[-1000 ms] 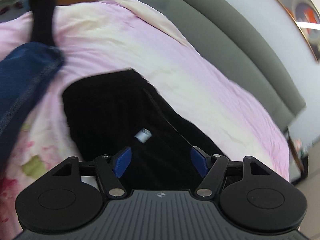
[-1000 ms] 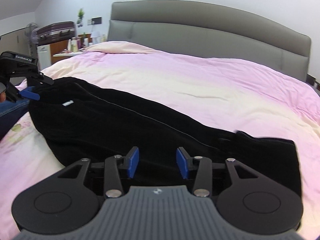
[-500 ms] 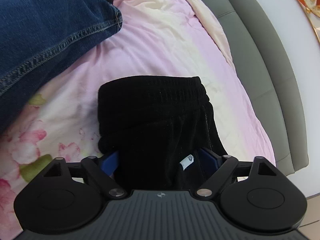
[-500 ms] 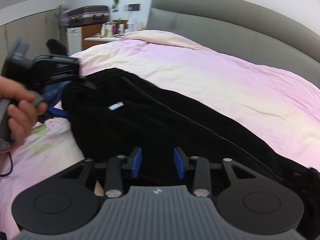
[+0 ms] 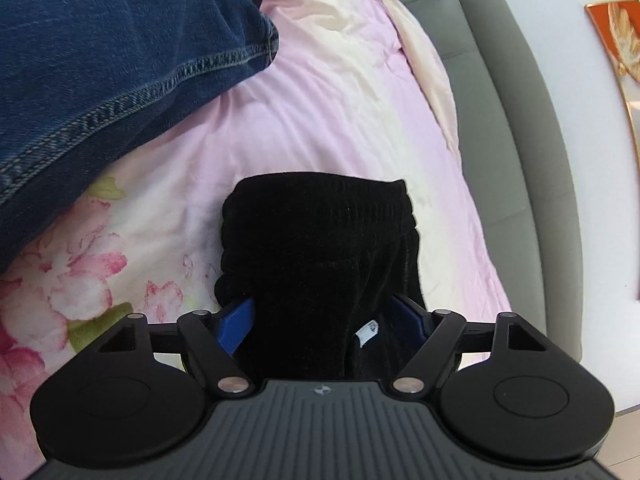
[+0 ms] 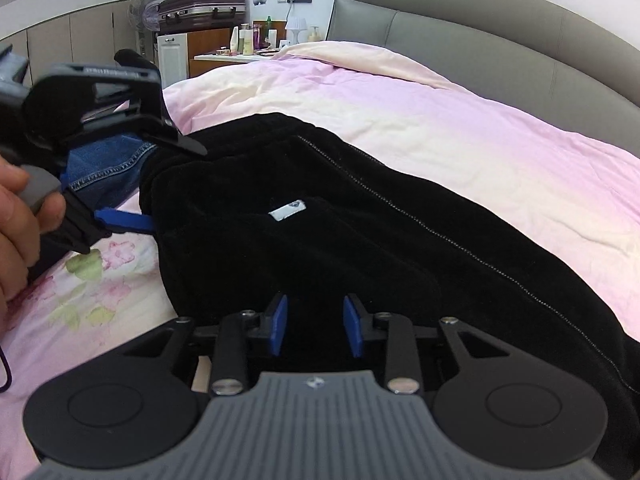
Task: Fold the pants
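Note:
Black pants [image 6: 360, 240] lie stretched across a pink bed, waistband at the left, legs running right. A white label [image 6: 287, 211] shows near the waist. My left gripper [image 5: 326, 320] is open with its blue fingers on either side of the waistband [image 5: 320, 208], which bunches between them; it also shows in the right wrist view [image 6: 132, 184]. My right gripper [image 6: 314, 324] is open and empty, hovering just above the pants' near edge.
The pink floral duvet [image 5: 340, 92] covers the bed. A leg in blue jeans [image 5: 100, 48] rests on it beside the waistband. A grey headboard [image 6: 480, 52] runs behind. A bedside table with bottles [image 6: 248, 44] stands at the far left.
My left gripper has moved onto the waistband, which now sits between its open fingers. My right gripper has slid left along the pants toward the waist.

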A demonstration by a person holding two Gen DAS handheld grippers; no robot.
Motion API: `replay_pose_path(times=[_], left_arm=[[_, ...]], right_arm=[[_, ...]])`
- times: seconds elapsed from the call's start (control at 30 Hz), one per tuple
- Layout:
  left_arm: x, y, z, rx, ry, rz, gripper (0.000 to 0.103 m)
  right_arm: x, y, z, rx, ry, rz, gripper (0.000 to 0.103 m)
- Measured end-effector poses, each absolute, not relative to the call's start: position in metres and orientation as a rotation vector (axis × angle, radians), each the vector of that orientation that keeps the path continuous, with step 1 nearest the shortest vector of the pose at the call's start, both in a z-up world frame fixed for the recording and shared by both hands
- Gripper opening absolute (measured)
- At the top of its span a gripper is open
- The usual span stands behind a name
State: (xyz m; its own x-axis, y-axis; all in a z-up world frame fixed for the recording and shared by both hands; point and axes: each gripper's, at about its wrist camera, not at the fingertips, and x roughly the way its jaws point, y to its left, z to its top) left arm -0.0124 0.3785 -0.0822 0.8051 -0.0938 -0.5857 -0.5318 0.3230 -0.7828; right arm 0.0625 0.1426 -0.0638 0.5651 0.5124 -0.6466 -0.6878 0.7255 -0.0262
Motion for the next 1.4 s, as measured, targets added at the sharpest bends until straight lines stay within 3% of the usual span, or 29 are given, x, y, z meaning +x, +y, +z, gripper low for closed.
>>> replay_pose_path(times=[0.13,0.23,0.53,0.6,0.7,0.77,1.13,1.4], left_arm=[[-0.021,0.379,-0.067,-1.165,0.545,0.384,0.09],[-0.002,0.381,-0.074,-1.099,0.579,0.364,0.103],[0.041,0.386,-0.123,-1.129,0.647,0.317,0.103],[0.037,0.382,-0.118,-1.085,0.637,0.327,0.077],[0.026,0.38,-0.107,-1.065,0.573,0.295,0.055],[0.022,0.37,-0.091,-0.983,0.529,0.261,0.049],[0.025,0.211,0.015,-0.092,0.346,-0.012,0.049],[0.029,0.064,-0.02,0.458,0.334,-0.228,0.049]], right_arm=[[0.064,0.14,-0.068,-0.292,0.662,0.716,0.028],[0.07,0.137,-0.073,-0.28,0.681,0.698,0.028],[0.065,0.142,-0.106,-0.306,0.735,0.689,0.024],[0.065,0.139,-0.1,-0.287,0.728,0.696,0.024],[0.06,0.129,-0.093,-0.254,0.716,0.703,0.024],[0.054,0.119,-0.088,-0.219,0.702,0.702,0.024],[0.022,0.02,-0.056,-0.051,0.627,0.525,0.024],[0.016,-0.074,-0.041,0.078,0.597,0.291,0.025]])
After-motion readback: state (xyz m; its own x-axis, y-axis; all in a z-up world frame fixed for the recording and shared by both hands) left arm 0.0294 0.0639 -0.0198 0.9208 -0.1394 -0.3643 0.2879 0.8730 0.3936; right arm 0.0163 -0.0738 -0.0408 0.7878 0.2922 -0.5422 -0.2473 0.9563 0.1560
